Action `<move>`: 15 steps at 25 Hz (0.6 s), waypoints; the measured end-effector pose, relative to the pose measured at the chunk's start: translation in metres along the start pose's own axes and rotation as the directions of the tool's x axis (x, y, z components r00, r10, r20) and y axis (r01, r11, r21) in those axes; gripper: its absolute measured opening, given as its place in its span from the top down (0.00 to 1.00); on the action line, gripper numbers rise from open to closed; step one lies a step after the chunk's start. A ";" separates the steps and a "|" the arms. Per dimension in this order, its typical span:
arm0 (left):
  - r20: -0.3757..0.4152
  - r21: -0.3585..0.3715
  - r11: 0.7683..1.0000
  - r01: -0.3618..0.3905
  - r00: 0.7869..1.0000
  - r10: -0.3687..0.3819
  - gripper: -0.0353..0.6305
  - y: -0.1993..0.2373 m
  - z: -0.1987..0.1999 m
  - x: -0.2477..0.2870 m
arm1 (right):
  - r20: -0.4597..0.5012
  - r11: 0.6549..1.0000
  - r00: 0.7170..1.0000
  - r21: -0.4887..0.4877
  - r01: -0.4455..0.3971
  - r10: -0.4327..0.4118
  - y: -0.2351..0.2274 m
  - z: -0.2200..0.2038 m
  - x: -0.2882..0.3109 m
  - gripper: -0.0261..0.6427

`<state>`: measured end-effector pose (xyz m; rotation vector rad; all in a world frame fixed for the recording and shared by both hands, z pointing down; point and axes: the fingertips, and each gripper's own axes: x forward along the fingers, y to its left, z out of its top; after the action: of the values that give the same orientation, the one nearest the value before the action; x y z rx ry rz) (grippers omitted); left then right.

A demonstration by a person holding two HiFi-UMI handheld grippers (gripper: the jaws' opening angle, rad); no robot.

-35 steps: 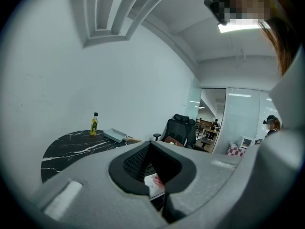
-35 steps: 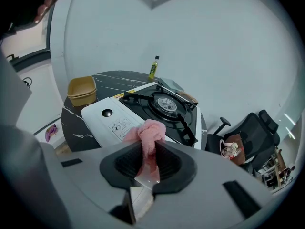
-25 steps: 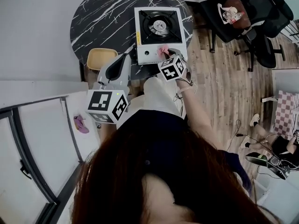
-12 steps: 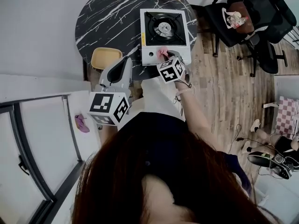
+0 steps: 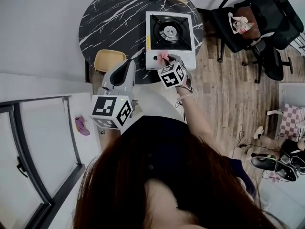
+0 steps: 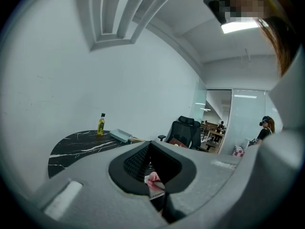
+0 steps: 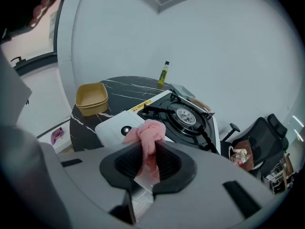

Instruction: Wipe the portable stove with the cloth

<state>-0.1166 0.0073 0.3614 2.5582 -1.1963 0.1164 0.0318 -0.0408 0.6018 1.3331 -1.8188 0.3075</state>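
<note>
Two grippers logged. Right gripper point(image 5: 170, 61): I read it clenched on the pink cloth point(image 7: 150, 130), which lies against the portable stove's point(image 5: 170, 30) 6 o'clock edge. Left gripper point(image 5: 128, 62): jaws drawn together, empty, at the stove's 8 o'clock.

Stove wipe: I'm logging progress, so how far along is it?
Done: the right gripper has the pink cloth clamped. In hand: the cloth is at the portable stove's white front panel, by the knob. Left: probably the burner top; no wiped trace shows. The left gripper hangs idle.
</note>
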 end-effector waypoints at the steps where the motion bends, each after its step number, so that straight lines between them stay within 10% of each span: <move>1: -0.001 0.000 1.000 -0.001 1.000 0.001 0.93 0.001 0.000 0.001 | 0.002 1.000 1.000 -0.001 -0.003 0.003 0.002 0.001 0.001 0.85; 15: -0.009 0.005 1.000 0.014 1.000 -0.014 0.93 0.018 0.007 0.007 | 0.028 1.000 0.999 0.022 -0.018 0.017 0.021 0.018 0.004 0.85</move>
<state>-0.1268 -0.0108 0.3607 2.5672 -1.1764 0.1281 0.0044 -0.0458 0.5992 1.3434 -1.8563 0.3204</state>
